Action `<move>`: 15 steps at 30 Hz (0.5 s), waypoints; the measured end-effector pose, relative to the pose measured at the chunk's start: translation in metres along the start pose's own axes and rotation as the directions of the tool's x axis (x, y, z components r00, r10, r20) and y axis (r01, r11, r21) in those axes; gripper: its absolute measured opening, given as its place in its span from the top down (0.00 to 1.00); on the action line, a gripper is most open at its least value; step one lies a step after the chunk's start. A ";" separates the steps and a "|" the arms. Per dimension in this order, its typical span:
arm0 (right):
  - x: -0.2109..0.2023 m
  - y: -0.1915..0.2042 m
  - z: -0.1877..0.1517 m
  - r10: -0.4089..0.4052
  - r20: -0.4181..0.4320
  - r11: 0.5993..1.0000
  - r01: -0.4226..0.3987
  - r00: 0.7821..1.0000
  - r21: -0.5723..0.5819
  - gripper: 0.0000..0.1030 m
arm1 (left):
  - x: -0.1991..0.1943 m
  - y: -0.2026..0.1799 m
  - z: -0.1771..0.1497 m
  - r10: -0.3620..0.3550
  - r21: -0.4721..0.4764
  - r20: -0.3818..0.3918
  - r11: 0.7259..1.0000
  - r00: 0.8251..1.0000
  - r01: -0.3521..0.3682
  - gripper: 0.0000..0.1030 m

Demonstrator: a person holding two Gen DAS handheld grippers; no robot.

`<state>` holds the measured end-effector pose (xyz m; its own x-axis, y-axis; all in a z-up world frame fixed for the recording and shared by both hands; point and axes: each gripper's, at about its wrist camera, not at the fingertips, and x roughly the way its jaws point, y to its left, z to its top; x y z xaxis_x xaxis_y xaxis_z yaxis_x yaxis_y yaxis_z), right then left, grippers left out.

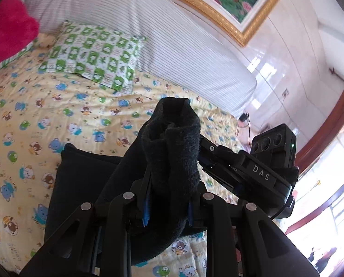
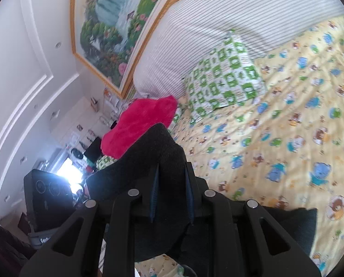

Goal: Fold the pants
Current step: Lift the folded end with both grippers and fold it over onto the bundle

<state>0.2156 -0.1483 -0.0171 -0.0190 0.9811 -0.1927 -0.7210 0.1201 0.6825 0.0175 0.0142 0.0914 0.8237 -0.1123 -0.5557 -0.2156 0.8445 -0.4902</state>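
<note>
The black fleece pants [image 1: 172, 147] are bunched up between the jaws of my left gripper [image 1: 168, 210], which is shut on them and holds them above the bed. The rest of the pants [image 1: 79, 173] hangs down and lies flat on the yellow cartoon bedsheet [image 1: 45, 120]. My right gripper [image 2: 170, 205] is also shut on a fold of the black pants [image 2: 158, 154], lifted over the bed. The other gripper's body [image 1: 264, 170] shows just right of the held cloth in the left wrist view.
A green-checked pillow [image 1: 93, 55] and a large striped bolster [image 1: 148, 23] lie at the head of the bed. A pink plush blanket [image 2: 142, 124] sits at the bed's corner. A gold-framed painting [image 2: 112, 23] hangs on the wall. A doorway [image 1: 328, 161] is at right.
</note>
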 end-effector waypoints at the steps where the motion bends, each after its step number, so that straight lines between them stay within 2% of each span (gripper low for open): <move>1: -0.003 -0.002 0.000 -0.001 0.007 1.000 0.001 1.000 0.005 0.78 | 0.004 -0.006 -0.002 0.003 0.020 -0.003 1.000 1.000 -0.003 0.78; 15: -0.037 -0.050 -0.023 -0.036 0.083 0.991 0.025 0.996 0.134 0.78 | 0.046 -0.029 -0.021 0.053 0.135 -0.075 0.990 0.996 -0.042 0.75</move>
<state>0.2365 -0.1941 -0.0601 0.0651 0.9853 -0.1579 -0.6222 0.1638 0.7655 0.0507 -0.0263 0.0652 0.7696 -0.1065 -0.6296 -0.1774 0.9115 -0.3711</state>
